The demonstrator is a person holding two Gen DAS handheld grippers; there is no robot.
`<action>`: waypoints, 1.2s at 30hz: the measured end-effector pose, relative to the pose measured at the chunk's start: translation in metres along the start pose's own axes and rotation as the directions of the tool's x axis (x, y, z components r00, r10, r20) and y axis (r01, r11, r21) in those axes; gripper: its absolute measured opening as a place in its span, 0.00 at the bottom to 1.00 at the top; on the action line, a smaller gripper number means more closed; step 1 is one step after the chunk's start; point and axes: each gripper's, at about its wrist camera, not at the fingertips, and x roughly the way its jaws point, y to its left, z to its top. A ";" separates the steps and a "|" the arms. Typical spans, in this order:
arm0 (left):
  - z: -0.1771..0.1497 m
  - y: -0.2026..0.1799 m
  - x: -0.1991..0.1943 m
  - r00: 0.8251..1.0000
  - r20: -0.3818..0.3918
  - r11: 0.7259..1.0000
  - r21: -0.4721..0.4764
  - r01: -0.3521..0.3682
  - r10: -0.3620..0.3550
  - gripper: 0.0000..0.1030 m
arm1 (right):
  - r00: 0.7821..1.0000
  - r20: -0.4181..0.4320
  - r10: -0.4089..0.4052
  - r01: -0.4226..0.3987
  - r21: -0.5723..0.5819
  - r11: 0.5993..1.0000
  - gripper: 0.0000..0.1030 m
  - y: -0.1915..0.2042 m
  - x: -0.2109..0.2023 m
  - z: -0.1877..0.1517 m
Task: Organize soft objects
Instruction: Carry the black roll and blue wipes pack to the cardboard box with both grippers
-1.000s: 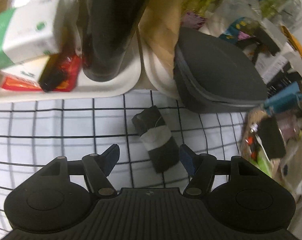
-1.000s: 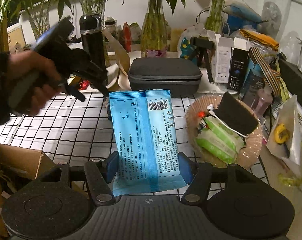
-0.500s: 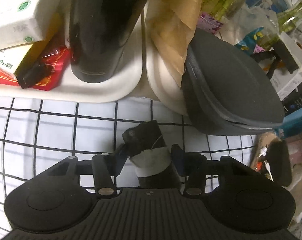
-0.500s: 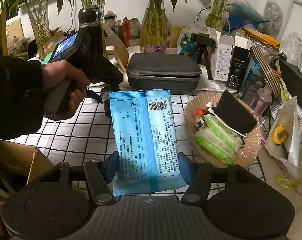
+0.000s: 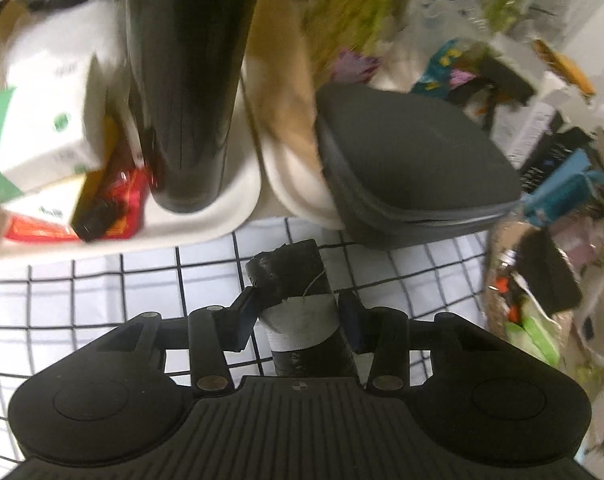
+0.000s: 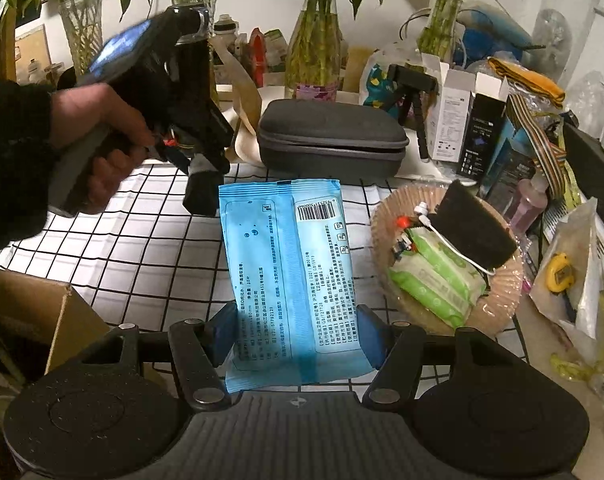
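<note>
My left gripper point(image 5: 300, 314) is shut on a dark rolled cloth with a white band point(image 5: 298, 312) and holds it above the checked tablecloth point(image 5: 102, 288). In the right wrist view the roll point(image 6: 202, 194) hangs from the left gripper point(image 6: 200, 168), clear of the cloth. My right gripper point(image 6: 294, 334) is shut on a blue wet-wipe pack point(image 6: 290, 264), held flat over the table. A woven basket point(image 6: 385, 216) to the right holds green wipe packs point(image 6: 433, 276) and a black sponge point(image 6: 473, 224).
A grey zip case point(image 6: 329, 136) lies behind the blue pack, also seen in the left wrist view point(image 5: 413, 164). A black flask point(image 5: 186, 80) stands on a white tray point(image 5: 222, 212). A cardboard box point(image 6: 30, 308) is at the left. Vases and boxes crowd the back.
My left gripper closed on the dark roll and lifted it off the tablecloth. My right gripper has kept hold of the blue pack and barely moved.
</note>
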 end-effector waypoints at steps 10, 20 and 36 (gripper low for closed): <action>-0.007 0.002 -0.079 0.995 0.095 0.995 0.097 0.020 -0.029 0.41 | 1.000 0.004 -0.003 0.003 0.015 1.000 0.63 0.002 0.002 0.002; -0.024 0.031 -0.156 0.986 0.163 0.993 0.115 0.017 -0.035 0.41 | 0.999 0.042 0.029 -0.030 0.033 0.999 0.63 0.002 -0.008 0.003; -0.086 0.066 -0.257 0.976 0.200 0.989 0.136 0.059 -0.086 0.41 | 0.977 0.159 0.138 -0.139 -0.006 0.990 0.63 0.021 -0.086 0.001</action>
